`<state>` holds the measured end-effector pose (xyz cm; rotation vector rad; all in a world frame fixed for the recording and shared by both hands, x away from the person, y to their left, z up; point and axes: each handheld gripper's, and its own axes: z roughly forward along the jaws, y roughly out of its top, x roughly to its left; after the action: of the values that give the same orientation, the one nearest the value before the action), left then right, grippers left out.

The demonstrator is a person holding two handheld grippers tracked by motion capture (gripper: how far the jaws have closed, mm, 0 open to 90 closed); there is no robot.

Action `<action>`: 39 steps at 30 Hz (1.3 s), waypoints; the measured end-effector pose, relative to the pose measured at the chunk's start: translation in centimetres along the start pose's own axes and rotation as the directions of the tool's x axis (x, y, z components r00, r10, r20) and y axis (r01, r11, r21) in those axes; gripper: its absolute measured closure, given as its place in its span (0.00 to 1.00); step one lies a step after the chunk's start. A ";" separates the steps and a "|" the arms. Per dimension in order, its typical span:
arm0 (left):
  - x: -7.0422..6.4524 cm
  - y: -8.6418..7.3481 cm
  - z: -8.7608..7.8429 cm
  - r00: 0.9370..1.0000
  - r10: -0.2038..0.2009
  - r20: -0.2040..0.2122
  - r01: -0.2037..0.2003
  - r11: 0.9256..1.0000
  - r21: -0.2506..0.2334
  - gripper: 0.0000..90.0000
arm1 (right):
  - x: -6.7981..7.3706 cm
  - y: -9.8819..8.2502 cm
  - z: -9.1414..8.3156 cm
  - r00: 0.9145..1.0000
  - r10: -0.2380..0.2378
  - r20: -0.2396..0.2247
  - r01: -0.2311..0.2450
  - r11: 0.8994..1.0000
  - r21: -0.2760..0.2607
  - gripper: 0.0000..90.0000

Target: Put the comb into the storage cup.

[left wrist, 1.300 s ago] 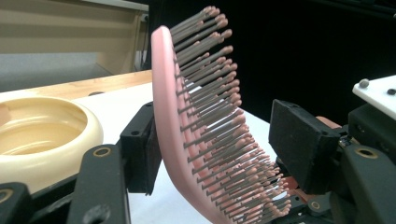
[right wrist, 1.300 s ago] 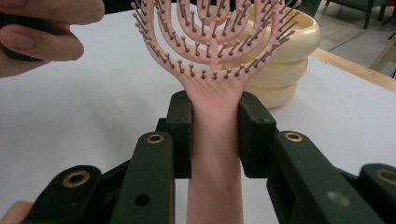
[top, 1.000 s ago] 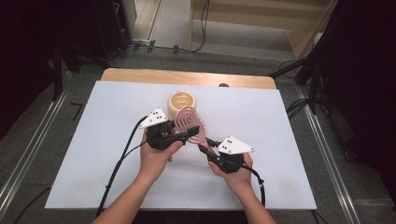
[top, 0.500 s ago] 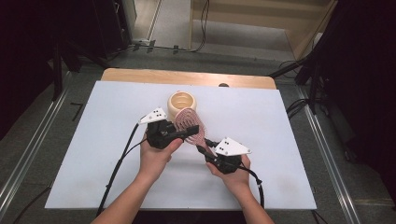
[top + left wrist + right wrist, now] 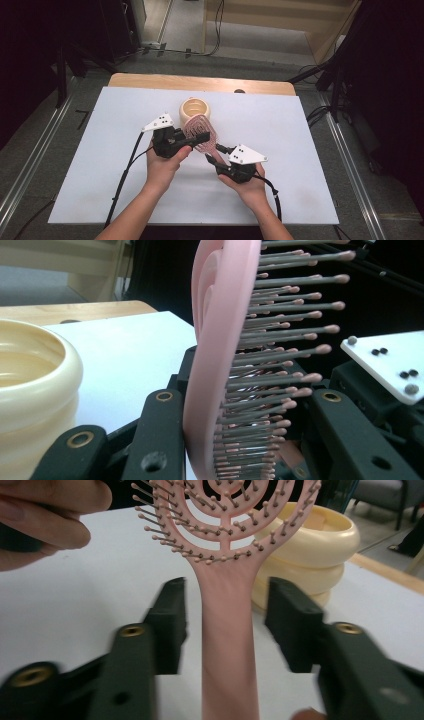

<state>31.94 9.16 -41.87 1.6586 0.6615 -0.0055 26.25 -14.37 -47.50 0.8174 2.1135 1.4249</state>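
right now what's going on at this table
A person is passing a pink hairbrush from one pair of tongs to the other above a white table. The left tongs are clamped on the brush head, across its back and bristles. The right tongs have just been opening; the handle stands between their jaws with a gap on each side. A cream ribbed bowl sits just behind the brush.

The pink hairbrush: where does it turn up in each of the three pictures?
High view: hairbrush at table centre, just below the cream bowl.
Left gripper view: edge-on, upright in the middle, bristles pointing right.
Right gripper view: handle rises up the middle, head at top.
Shared landmark: the cream bowl, at left and behind the brush at right.
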 end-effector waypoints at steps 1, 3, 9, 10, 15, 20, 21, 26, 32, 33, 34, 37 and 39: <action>0.0 0.0 -0.1 1.000 0.009 -0.002 -0.009 1.000 0.000 0.72 | 0.0 0.1 0.0 1.000 0.021 -0.013 -0.021 1.000 -0.001 0.44; 0.0 0.1 -0.1 1.000 0.005 -0.002 -0.005 1.000 -0.002 0.72 | 0.0 0.1 -0.2 0.998 0.059 -0.033 -0.059 0.998 0.003 0.29; 0.1 0.2 -0.3 1.000 0.009 -0.008 -0.009 1.000 -0.002 0.72 | 0.0 0.2 -0.4 0.992 0.085 -0.092 -0.085 0.996 0.001 0.01; 0.1 0.3 -0.3 1.000 0.005 -0.008 -0.005 1.000 -0.008 0.72 | 0.0 0.2 -0.4 0.992 0.085 -0.095 -0.085 0.996 0.002 0.00; 0.2 0.4 -0.5 1.000 0.012 -0.011 -0.013 1.000 -0.010 0.72 | 0.1 0.2 -0.5 0.985 0.091 -0.143 -0.092 0.996 0.004 0.00; 0.3 0.7 -0.7 1.000 0.014 -0.021 -0.015 1.000 -0.019 0.72 | 0.0 0.2 -0.9 0.986 0.089 -0.143 -0.091 0.996 -0.007 0.00; 0.3 0.8 -0.8 1.000 0.016 -0.022 -0.016 1.000 -0.019 0.72 | -0.1 0.2 -1.0 0.986 0.087 -0.140 -0.089 0.996 -0.010 0.00; 0.4 1.1 -1.1 0.999 0.025 -0.031 -0.025 0.999 -0.020 0.72 | -0.4 -0.1 -1.6 0.988 0.089 -0.130 -0.093 0.995 -0.024 0.00; 0.7 1.5 -1.5 0.999 0.027 -0.041 -0.028 0.999 -0.030 0.72 | -0.9 -0.5 -2.6 0.991 0.080 -0.108 -0.085 0.996 -0.040 0.00; 0.7 1.6 -1.5 0.999 0.023 -0.043 -0.025 0.999 -0.033 0.72 | -1.0 -0.7 -2.8 0.991 0.083 -0.102 -0.087 0.995 -0.040 0.00; 0.7 1.6 -1.6 0.999 0.026 -0.043 -0.027 0.999 -0.033 0.72 | -1.1 -0.8 -2.9 0.991 0.086 -0.099 -0.090 0.995 -0.040 0.00; 0.9 1.8 -1.8 0.998 0.031 -0.046 -0.033 0.999 -0.034 0.72 | -1.5 -1.3 -3.4 0.992 0.089 -0.085 -0.093 0.995 -0.042 0.00; 0.9 1.8 -1.9 0.998 0.029 -0.050 -0.030 0.999 -0.037 0.72 | -1.9 -1.7 -3.8 0.993 0.094 -0.076 -0.098 0.994 -0.044 0.00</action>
<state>32.79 11.14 -40.16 1.6358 0.6703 0.0688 24.72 -18.64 -47.65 0.8713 2.1116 1.5714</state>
